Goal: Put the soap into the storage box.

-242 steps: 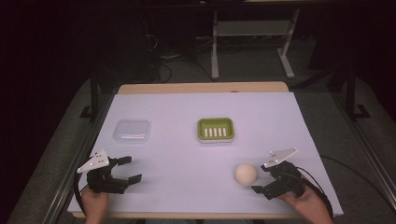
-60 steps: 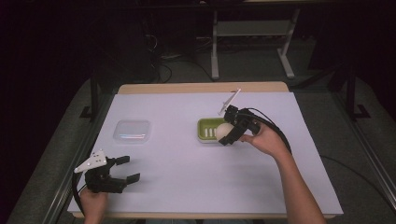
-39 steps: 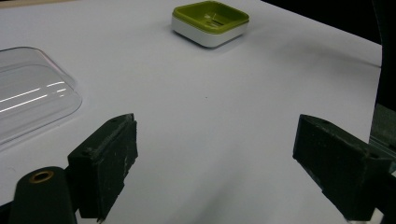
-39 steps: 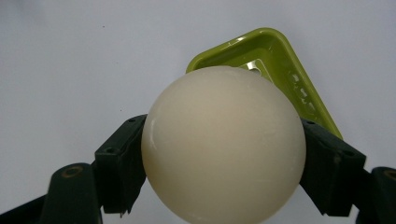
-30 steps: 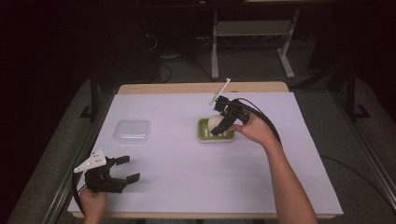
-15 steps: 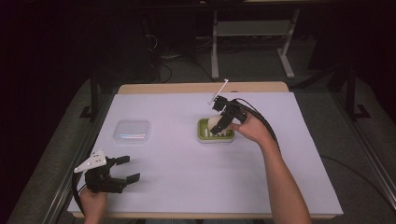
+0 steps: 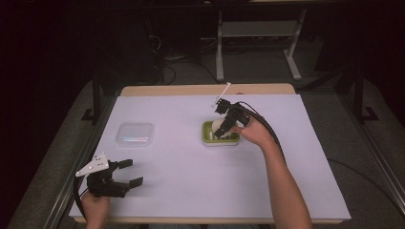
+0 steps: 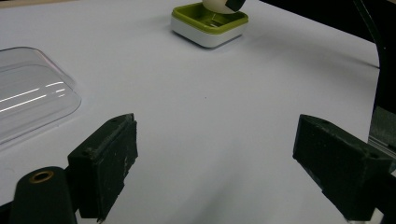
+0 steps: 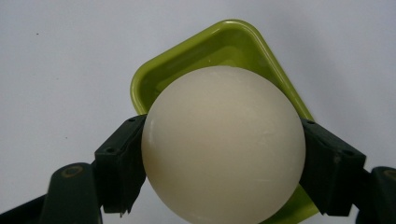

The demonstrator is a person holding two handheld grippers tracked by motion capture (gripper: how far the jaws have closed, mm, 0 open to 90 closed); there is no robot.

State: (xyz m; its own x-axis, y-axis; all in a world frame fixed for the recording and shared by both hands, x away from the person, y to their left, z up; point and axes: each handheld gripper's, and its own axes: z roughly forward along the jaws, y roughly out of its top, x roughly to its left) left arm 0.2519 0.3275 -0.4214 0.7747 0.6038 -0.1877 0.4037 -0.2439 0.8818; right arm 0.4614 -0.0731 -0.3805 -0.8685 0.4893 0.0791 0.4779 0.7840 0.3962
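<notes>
Where the high view placed the right gripper point(image 7: 222, 130) just right of centre frame, we found its jaws closed on a cream ball point(image 7: 219, 127), held directly over a green tray point(image 7: 210, 138) that sat on the white table cover point(image 7: 191, 167). Seen through the right gripper view, the ball point(image 9: 223, 144) occupied the middle and lower part of the frame, with one black jaw pressed against each of its sides, and the tray point(image 9: 196, 60) lay beneath it, one corner pointing to the top of the frame; whether the ball touched the tray floor we could not tell. Toward the lower left of the high view we recorded the left gripper point(image 7: 128, 172), held in a hand point(image 7: 94, 206) at the near edge of the table, jaws spread apart and gripping nothing. In the left gripper view those two jaws stood wide at lower left and lower right with bare cover between them, while a clear plastic lid point(image 8: 28, 98) lay at the left edge, and the tray point(image 8: 208, 30) with the ball point(image 8: 215, 4) above it appeared at top centre. On the high view we placed the lid point(image 7: 136, 134) left of centre, well apart from the tray and beyond the left gripper.
</notes>
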